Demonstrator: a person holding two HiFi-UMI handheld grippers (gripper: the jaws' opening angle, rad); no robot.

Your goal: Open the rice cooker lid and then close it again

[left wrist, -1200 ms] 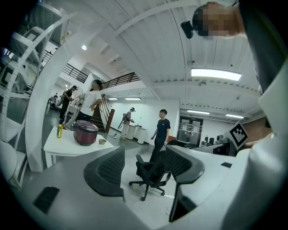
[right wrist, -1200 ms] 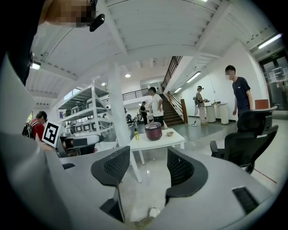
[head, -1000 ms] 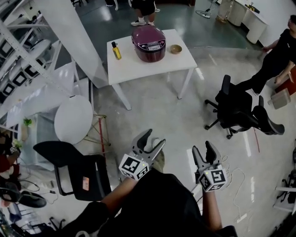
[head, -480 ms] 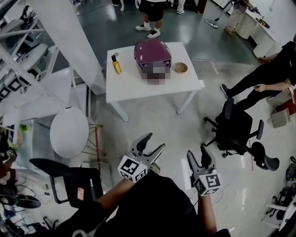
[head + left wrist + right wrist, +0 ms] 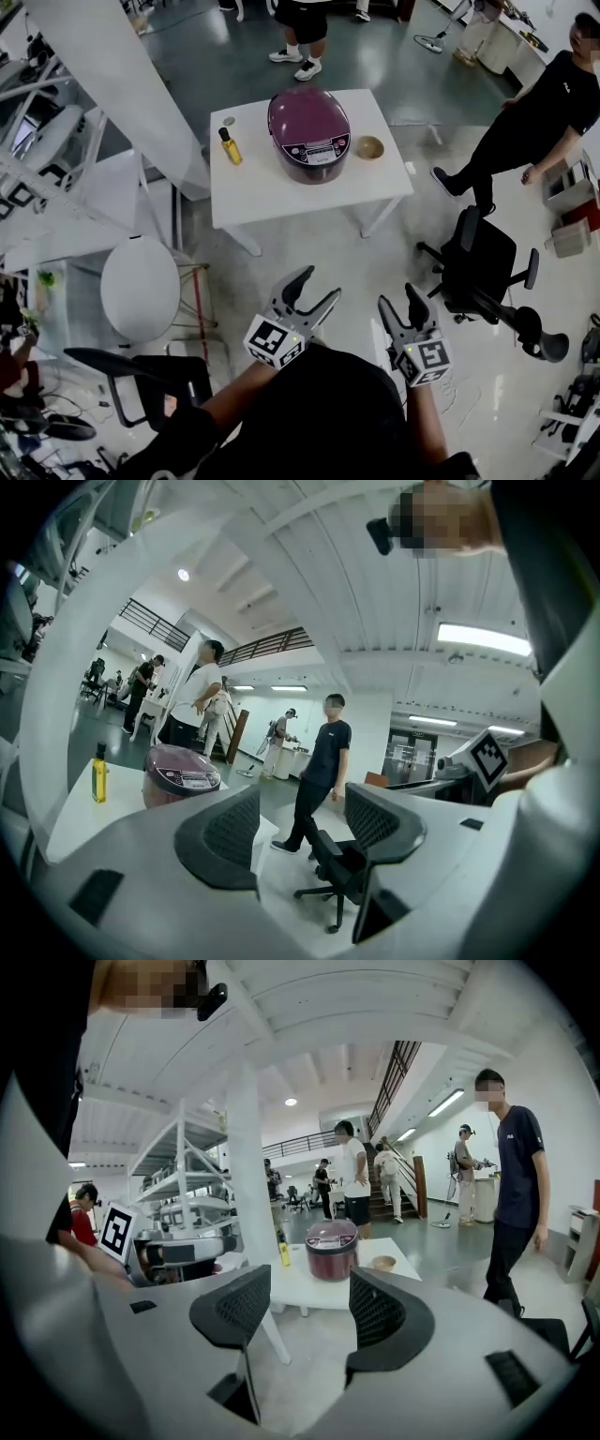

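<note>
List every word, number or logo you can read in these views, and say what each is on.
No text is readable anywhere.
Rice cooker: print on its front panel, too small to read.
Black T-shirt of the person standing at right: small white chest logo, too blurred to read.
Left claw and right claw: square black-and-white coded markers only, no letters.
Bottle: no legible label.

Head view high, steeply downward; gripper views low, forward; far white table [image 5: 253, 187] common to all.
</note>
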